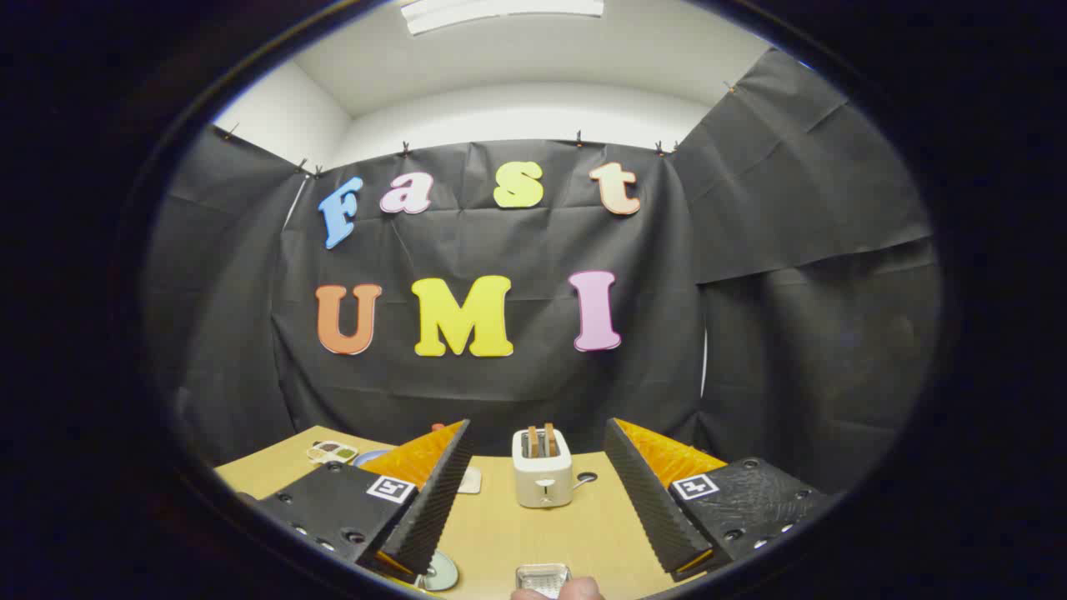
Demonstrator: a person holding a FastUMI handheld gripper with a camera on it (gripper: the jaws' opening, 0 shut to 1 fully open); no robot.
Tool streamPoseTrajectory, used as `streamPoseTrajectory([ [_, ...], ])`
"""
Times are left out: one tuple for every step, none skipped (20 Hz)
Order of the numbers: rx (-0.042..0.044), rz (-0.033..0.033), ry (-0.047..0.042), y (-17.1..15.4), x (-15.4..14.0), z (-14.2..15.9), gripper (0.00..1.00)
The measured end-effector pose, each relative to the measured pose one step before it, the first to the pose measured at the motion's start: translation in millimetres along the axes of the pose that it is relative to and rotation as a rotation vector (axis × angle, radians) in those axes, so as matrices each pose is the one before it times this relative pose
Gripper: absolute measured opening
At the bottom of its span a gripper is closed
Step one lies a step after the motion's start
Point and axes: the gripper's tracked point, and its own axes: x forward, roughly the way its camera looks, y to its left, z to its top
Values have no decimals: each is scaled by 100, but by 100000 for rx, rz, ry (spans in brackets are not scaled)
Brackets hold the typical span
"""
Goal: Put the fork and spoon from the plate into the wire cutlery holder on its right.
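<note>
The tool [533,492] is held high and level, its fingers spread wide apart with nothing between them, so by the look of it the task has hardly begun: neither fork nor spoon is gripped. Low between the fingers, near a fingertip [557,590], sits a small silvery mesh object [543,577], possibly the wire cutlery holder; I cannot tell. Straight ahead on the light wooden counter [508,533] stands a cream two-slot toaster [542,468] with toast, well clear. A shiny disc [442,573] lies by the left finger.
</note>
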Motion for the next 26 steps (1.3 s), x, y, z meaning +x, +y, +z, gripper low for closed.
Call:
streamPoseTrajectory([
  [-145, 662, -118, 311, -36, 94, 96],
  [56, 519, -238, 155, -61, -7, 96],
  [161, 489, -258, 137, -89, 155, 96],
  [114, 253, -155, 207, 29, 6, 96],
  [9, 300, -4, 132, -35, 6, 96],
  [-105, 475, 167, 237, -11, -79, 96],
  [-348, 392, 389, 131, -18, -20, 96],
  [-241, 525, 363, 179, -79, -173, 96],
  [-233, 836, 559, 296, -141, -119, 96],
  [-364, 1015, 735, 330, 22, -279, 96],
  [-326, 896, 810, 316, -150, -276, 96],
  [-234, 695, 764, 154, -75, -237, 96],
  [-160, 608, 516, 298, -47, -173, 96],
  [-114, 607, 388, 219, -76, -115, 96],
  [-290, 684, 231, 228, -105, -110, 96],
  [-405, 667, 215, 215, 33, -92, 96],
  [-562, 549, 335, 299, -54, -101, 96],
  [-280, 518, 481, 210, -106, -294, 96],
  [309, 580, 882, 235, -76, -341, 96],
  [530, 782, 969, 324, -81, -413, 96],
  [133, 513, 1437, 236, -139, -554, 96],
  [-191, -14, 1637, 117, -99, -676, 96],
  [-475, 430, 1748, 234, -78, -492, 96],
  [-400, 556, 2038, 411, -1, -613, 96],
  [-524, 760, 2956, 579, 117, -733, 96],
  [-214, 633, 3689, 595, 148, -853, 96],
])
